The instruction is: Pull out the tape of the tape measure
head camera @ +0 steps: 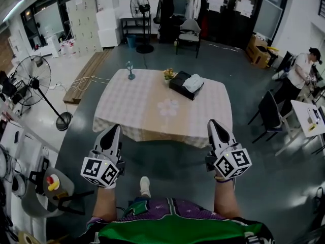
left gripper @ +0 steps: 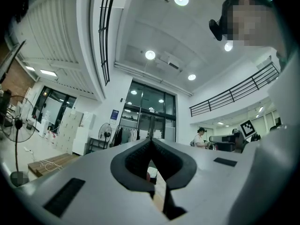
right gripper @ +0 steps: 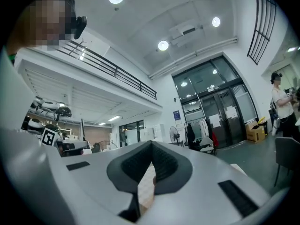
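In the head view my left gripper and right gripper are held side by side in front of the person's body, both pointing at a table with a pale checked cloth a few steps ahead. Both are shut with nothing between the jaws. In the left gripper view the left gripper has its dark pads pressed together, and the right gripper looks the same in the right gripper view. I cannot make out a tape measure. A small yellowish item on the table's far side is too small to identify.
A black box with a white thing on top and a small bottle-like object stand at the table's far edge. A floor fan stands left, dark chairs right, where a person works at another table.
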`<act>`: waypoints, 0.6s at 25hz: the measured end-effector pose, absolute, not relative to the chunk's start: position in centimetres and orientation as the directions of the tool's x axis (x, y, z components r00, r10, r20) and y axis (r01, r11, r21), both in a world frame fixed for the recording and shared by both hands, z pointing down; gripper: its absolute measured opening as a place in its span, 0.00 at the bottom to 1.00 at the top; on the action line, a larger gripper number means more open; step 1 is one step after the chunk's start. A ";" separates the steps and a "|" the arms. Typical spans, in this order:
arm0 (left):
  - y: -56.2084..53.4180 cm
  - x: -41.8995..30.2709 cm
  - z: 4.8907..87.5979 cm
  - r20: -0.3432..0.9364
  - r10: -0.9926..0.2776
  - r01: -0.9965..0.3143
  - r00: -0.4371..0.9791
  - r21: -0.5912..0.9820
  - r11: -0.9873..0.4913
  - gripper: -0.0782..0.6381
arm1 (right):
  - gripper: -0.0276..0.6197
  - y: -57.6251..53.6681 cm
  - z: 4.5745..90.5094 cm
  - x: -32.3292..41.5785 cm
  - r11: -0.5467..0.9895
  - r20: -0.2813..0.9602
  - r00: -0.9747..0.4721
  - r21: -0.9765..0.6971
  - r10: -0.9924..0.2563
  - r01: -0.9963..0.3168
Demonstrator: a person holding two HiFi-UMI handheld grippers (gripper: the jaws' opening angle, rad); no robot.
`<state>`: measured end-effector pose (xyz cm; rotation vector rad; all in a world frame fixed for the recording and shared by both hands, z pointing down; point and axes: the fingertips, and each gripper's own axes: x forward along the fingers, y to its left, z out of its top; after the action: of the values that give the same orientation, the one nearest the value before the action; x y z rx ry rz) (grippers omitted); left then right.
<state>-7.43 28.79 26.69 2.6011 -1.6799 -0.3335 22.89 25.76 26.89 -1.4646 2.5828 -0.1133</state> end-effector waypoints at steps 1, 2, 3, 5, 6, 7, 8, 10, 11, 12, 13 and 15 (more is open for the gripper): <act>27.7 -8.0 26.7 -0.165 -0.904 -0.898 0.395 0.139 -0.418 0.14 | 0.05 24.6 26.7 22.4 0.511 -0.112 -0.499 -0.146 -0.860 -0.847; 26.5 -8.6 26.8 -0.168 -0.902 -0.896 0.397 0.139 -0.421 0.14 | 0.05 23.5 26.5 21.9 0.503 -0.112 -0.491 -0.144 -0.864 -0.852; 25.3 -9.2 26.7 -0.174 -0.900 -0.894 0.401 0.140 -0.425 0.14 | 0.05 22.3 26.2 21.4 0.494 -0.113 -0.481 -0.142 -0.869 -0.858; 22.7 -10.2 26.5 -0.182 -0.894 -0.889 0.410 0.140 -0.436 0.14 | 0.05 20.0 25.7 20.4 0.477 -0.116 -0.464 -0.139 -0.878 -0.868; 21.5 -10.8 26.3 -0.182 -0.892 -0.887 0.414 0.140 -0.440 0.14 | 0.05 18.8 25.4 19.9 0.469 -0.117 -0.456 -0.138 -0.882 -0.872; 20.3 -11.4 26.2 -0.182 -0.890 -0.885 0.418 0.141 -0.444 0.14 | 0.05 17.7 25.3 19.3 0.462 -0.118 -0.448 -0.138 -0.886 -0.876; 19.0 -12.0 26.2 -0.182 -0.888 -0.882 0.423 0.143 -0.449 0.14 | 0.05 16.6 25.2 18.7 0.454 -0.118 -0.441 -0.137 -0.890 -0.880; 16.4 -13.3 26.1 -0.183 -0.881 -0.874 0.435 0.149 -0.463 0.14 | 0.05 14.4 25.1 17.4 0.440 -0.116 -0.427 -0.136 -0.897 -0.888; 15.2 -13.8 26.0 -0.183 -0.878 -0.870 0.443 0.151 -0.470 0.14 | 0.05 13.4 25.1 16.8 0.432 -0.114 -0.419 -0.134 -0.901 -0.892; 14.0 -14.4 26.0 -0.183 -0.874 -0.866 0.449 0.151 -0.477 0.14 | 0.05 12.4 25.1 16.2 0.424 -0.113 -0.411 -0.132 -0.904 -0.896; 13.0 -14.9 25.9 -0.183 -0.872 -0.863 0.455 0.152 -0.482 0.14 | 0.05 11.5 25.1 15.7 0.416 -0.113 -0.403 -0.130 -0.908 -0.900; 10.9 -15.9 26.0 -0.185 -0.866 -0.856 0.465 0.154 -0.493 0.14 | 0.05 9.7 25.1 14.6 0.401 -0.115 -0.388 -0.124 -0.914 -0.908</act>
<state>-15.91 10.91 26.02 2.6552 -1.5616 -0.3705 14.61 9.69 25.07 -1.6330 2.4877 -0.0601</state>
